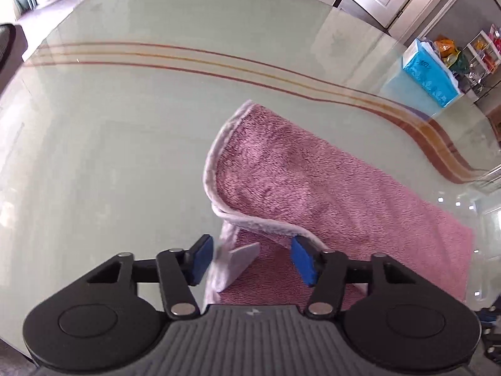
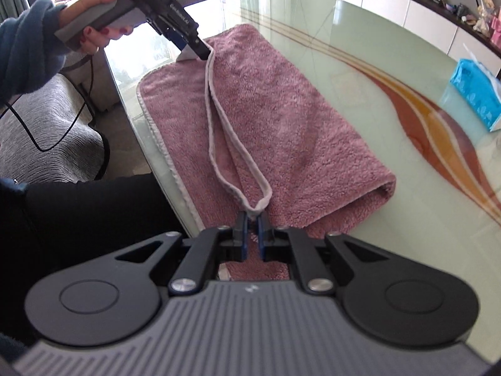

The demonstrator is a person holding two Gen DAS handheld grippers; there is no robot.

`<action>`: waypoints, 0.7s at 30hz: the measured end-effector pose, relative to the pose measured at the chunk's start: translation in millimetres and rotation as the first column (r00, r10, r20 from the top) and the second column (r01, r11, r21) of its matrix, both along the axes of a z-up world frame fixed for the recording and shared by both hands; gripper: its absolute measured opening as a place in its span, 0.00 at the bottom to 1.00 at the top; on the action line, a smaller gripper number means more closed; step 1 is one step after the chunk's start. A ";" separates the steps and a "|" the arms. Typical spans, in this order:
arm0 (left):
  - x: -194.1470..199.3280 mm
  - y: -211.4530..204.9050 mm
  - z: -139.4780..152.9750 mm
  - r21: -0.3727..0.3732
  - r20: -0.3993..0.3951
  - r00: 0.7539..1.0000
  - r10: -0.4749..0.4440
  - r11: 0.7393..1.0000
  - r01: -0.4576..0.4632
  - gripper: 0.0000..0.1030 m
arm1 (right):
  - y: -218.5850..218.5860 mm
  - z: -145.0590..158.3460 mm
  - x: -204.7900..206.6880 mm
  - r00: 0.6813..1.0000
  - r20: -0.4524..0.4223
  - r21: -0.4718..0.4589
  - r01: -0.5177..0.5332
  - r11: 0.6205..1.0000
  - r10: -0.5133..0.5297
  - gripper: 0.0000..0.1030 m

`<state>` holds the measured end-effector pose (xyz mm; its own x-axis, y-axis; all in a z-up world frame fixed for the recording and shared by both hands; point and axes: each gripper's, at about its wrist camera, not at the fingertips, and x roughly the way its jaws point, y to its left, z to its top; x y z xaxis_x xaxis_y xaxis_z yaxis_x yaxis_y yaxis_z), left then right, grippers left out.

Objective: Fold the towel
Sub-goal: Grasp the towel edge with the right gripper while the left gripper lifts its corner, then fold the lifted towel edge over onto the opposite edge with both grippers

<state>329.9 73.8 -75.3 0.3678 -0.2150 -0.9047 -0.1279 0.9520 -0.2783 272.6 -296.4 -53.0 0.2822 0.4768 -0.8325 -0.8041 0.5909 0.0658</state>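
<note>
The pink terry towel with a pale grey hem [image 2: 275,119] lies on the pale green glass worktop with red and orange curved stripes [image 2: 391,72], running from the upper left of the right wrist view down to its lower middle, already doubled lengthwise with a rounded fold at its right end. Its hemmed edges are drawn up into a long narrow loop, which suggests the two corners are being carried together to lay the next fold.

The right gripper [image 2: 253,232], at the bottom centre of its own view, is pinched tight on the near end of that hem loop, the blue pads almost meeting with the cloth between them. That grip probably serves to keep the corner from slipping as it is lowered.

The left gripper [image 1: 253,258] stands about half open in its own view. The towel's hem and a white sewn-in label [image 1: 239,261] sit between the blue pads, but the pads do not press on them, so nothing is held. In the right wrist view this gripper [image 2: 205,51] reaches down at the upper left onto the far corner, carried by a hand [image 2: 94,15] in a blue fleece sleeve [image 2: 25,47].

A blue tissue pack [image 2: 476,94] sits near the right edge. Small white lettering runs along the left gripper's black body, too blurred to read; the towel's label shows no legible writing.
</note>
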 end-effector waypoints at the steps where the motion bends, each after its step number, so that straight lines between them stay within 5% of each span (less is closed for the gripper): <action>1: 0.3 1.7 -0.3 -0.011 0.000 1.000 0.010 1.000 -0.010 0.53 | 0.3 -0.3 -0.1 1.000 -0.001 -0.002 -0.001 1.000 0.001 0.07; 4: -0.1 1.1 0.0 0.000 0.025 1.000 -0.009 1.000 0.009 0.55 | 0.4 -2.2 -0.1 1.000 -0.006 -0.013 -0.005 1.000 0.005 0.07; 8: -6.7 -20.3 1.8 0.188 0.084 0.980 -0.183 0.968 0.165 0.60 | 0.6 -4.7 0.6 1.000 -0.019 -0.012 -0.001 1.000 0.001 0.07; 10: -14.7 -38.9 0.0 0.363 0.104 0.939 -0.327 0.892 0.271 0.60 | 0.5 -5.5 0.7 1.000 -0.025 -0.012 0.001 1.000 -0.002 0.07; 13: -25.1 -54.9 -3.9 0.516 0.103 0.872 -0.479 0.775 0.365 0.61 | -0.3 -6.1 1.0 0.999 -0.034 -0.012 0.009 1.000 -0.009 0.08; 16: -25.4 -59.6 -4.1 0.554 0.119 0.829 -0.546 0.729 0.401 0.60 | -1.9 -7.0 2.4 0.999 -0.046 -0.011 0.018 1.000 -0.018 0.08; 21: -13.7 -55.7 -3.5 0.523 0.142 0.776 -0.615 0.712 0.469 0.42 | -2.8 -7.2 3.5 0.998 -0.061 -0.010 0.030 1.000 -0.030 0.08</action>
